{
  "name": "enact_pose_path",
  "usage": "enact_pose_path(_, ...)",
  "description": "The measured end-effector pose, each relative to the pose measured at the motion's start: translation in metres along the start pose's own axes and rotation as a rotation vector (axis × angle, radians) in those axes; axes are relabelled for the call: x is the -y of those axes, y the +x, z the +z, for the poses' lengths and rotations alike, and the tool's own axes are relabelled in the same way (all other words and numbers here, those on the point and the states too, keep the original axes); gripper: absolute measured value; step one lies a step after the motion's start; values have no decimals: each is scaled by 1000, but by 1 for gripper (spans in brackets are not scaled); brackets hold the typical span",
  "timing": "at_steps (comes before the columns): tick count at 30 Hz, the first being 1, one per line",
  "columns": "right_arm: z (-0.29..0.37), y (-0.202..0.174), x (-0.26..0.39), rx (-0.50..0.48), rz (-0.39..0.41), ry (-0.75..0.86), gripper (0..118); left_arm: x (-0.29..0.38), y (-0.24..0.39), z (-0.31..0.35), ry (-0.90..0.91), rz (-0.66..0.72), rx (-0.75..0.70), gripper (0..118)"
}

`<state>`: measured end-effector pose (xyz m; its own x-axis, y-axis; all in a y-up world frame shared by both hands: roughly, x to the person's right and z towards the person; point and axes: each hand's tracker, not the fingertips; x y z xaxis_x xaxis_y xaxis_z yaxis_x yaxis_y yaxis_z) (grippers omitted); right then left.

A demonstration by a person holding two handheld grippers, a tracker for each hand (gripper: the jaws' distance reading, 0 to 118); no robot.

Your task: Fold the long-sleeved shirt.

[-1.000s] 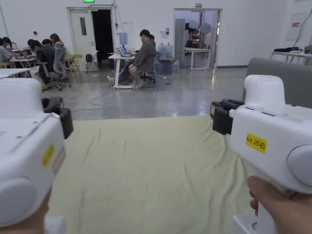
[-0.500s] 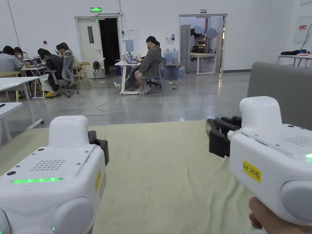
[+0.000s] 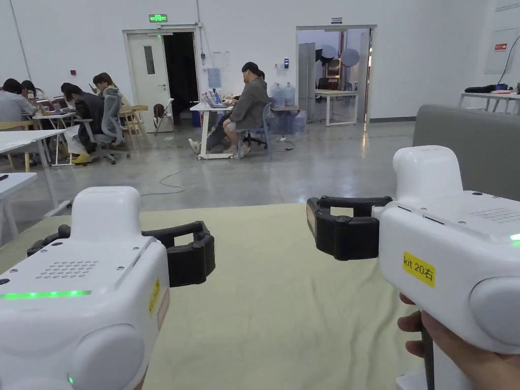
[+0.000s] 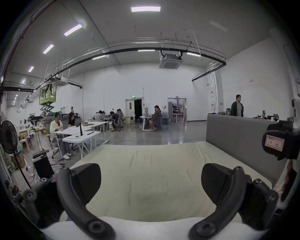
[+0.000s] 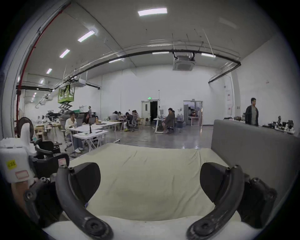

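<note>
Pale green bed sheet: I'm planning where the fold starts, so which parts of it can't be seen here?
Head view: near corners of the pale green bed sheet, hidden behind the white left gripper and right gripper.
Both gripper views: its near strip, hidden behind the black jaws.

1. Ceiling light panels [image 4: 145,8] lit the hall evenly but kinda dim.
2. Floor [image 3: 315,167] had soft glare.
3. Both gripper views were heavily fisheyed, with dark corners and slight softness.
</note>
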<state>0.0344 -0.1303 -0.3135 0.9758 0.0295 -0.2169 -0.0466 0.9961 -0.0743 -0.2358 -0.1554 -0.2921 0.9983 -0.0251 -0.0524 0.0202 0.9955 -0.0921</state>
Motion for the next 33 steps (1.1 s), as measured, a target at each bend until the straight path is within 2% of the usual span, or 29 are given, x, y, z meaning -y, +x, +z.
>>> enact_pose_path(9, 4, 8, -2, -35, -73, -16, 118, -7, -6, 5, 16, 2, -15, 118)
enact_pose_path(13, 6, 11, 1, -169, -135, -55, 118, -5, -5, 5, 4, 0, -13, 118)
enact_pose_path(18, 11, 12, 1, -163, -159, -39, 118, -5, -3, 6, -2, 0, -6, 118)
enact_pose_path(25, 9, 15, -1, -87, -172, -58, 118, -7, -3, 6, 2, -2, -6, 118)
enact_pose_path(33, 9, 14, 1, -84, -173, -61, 118, -5, -4, 6, -5, 4, -10, 118)
